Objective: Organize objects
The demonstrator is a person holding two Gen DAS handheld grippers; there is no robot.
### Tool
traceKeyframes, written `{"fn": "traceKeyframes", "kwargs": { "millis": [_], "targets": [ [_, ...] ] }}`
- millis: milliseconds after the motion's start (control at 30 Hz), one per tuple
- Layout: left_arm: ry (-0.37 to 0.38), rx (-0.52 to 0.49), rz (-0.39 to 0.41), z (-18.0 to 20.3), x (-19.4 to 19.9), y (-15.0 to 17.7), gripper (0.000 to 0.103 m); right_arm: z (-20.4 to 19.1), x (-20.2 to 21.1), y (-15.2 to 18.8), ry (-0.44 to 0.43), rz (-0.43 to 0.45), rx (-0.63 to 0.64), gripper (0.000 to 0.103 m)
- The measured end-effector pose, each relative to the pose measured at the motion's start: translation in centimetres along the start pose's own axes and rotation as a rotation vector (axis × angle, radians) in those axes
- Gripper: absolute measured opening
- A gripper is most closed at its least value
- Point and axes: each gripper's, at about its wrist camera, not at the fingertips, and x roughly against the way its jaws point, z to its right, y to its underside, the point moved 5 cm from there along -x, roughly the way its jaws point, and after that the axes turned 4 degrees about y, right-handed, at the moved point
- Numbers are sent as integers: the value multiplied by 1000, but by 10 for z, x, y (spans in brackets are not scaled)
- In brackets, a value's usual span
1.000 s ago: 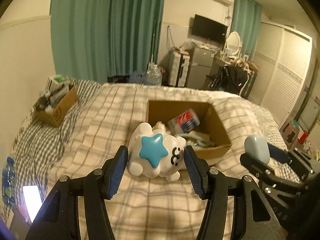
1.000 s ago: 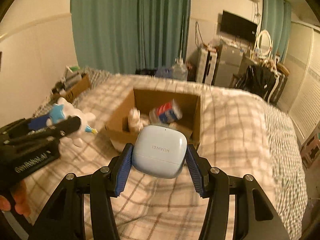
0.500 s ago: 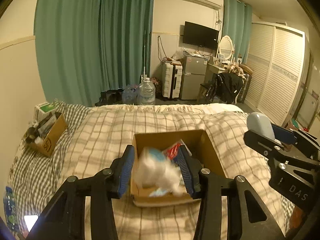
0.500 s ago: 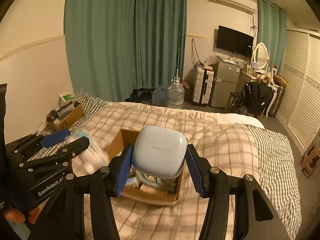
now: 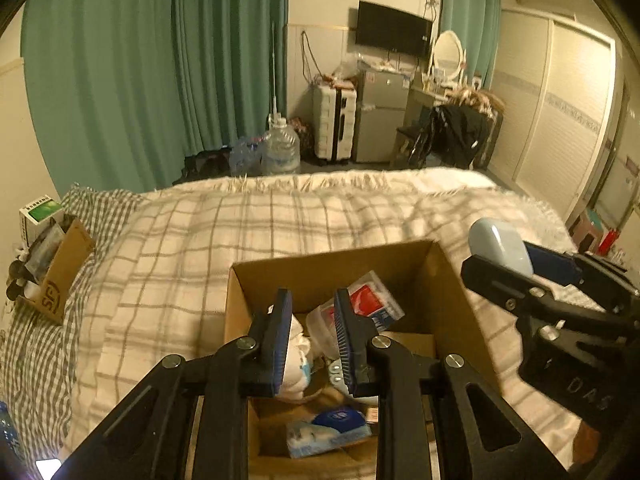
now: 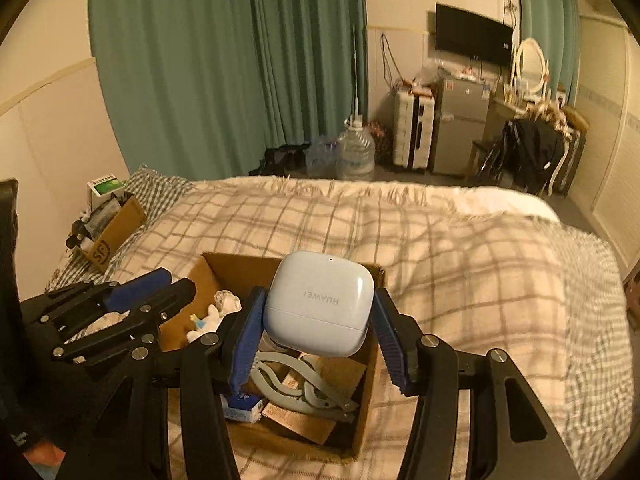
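An open cardboard box (image 5: 256,280) sits on the plaid bed and also shows in the right wrist view (image 6: 370,392). The white cloud toy with a blue star (image 5: 298,354) lies inside it, also visible in the right wrist view (image 6: 210,316). My left gripper (image 5: 310,340) hangs over the box, jaws narrowly apart and empty. My right gripper (image 6: 316,332) is shut on a pale blue Huawei earbud case (image 6: 320,302) and holds it above the box; the case also shows in the left wrist view (image 5: 498,248).
The box also holds a red-labelled pack (image 5: 370,300), a tissue pack (image 5: 328,432) and a grey clip (image 6: 296,388). A second cardboard box of items (image 5: 52,276) stands at the bed's left edge. A water jug (image 5: 280,148) stands on the floor beyond.
My left gripper carried the cloud toy over the box and let it go; the toy now lies inside. My right gripper moved over the box, still holding the case.
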Motion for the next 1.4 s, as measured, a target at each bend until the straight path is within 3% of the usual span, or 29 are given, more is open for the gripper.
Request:
{"fn": "traceKeyframes", "kwargs": {
  "millis": [133,167,200,233,267,300,433,567,700,800,867,1133,1267,1400],
  "targets": [
    [7,3,-16,-6,-18,9,24,6,-18,7,-36,-14,-42,53],
    [9,1,-19,-7,-20,10,25,8,-19,8,-43,-8,-59,63],
    [11,0,-23,-8,-22,13,30,10,-19,8,-45,-2,-76,79],
    [11,0,-26,-9,-22,15,35,13,-18,8,-41,6,-89,82],
    [10,2,-26,-10,-21,16,50,16,-15,8,-37,18,-96,82],
    [4,5,-20,-11,-17,17,59,18,-8,7,-38,32,-100,82],
    [-2,-8,6,-12,7,16,60,21,21,3,-1,70,-103,83],
    [-11,-17,83,-13,55,5,78,19,62,-4,57,119,-74,86],
    [1,-25,159,-10,108,-6,81,14,110,-6,125,163,-37,87],
    [2,-27,227,-7,155,-12,98,9,154,-7,170,207,-18,88],
    [-20,-24,263,-7,181,-16,103,6,179,-8,174,230,-17,92],
    [-27,7,337,-4,245,-2,103,0,253,6,225,270,-26,103],
    [-83,30,353,1,248,25,103,5,254,31,273,267,-45,103],
    [-104,64,371,2,237,52,103,7,236,62,255,292,-57,103]
  ]
}}
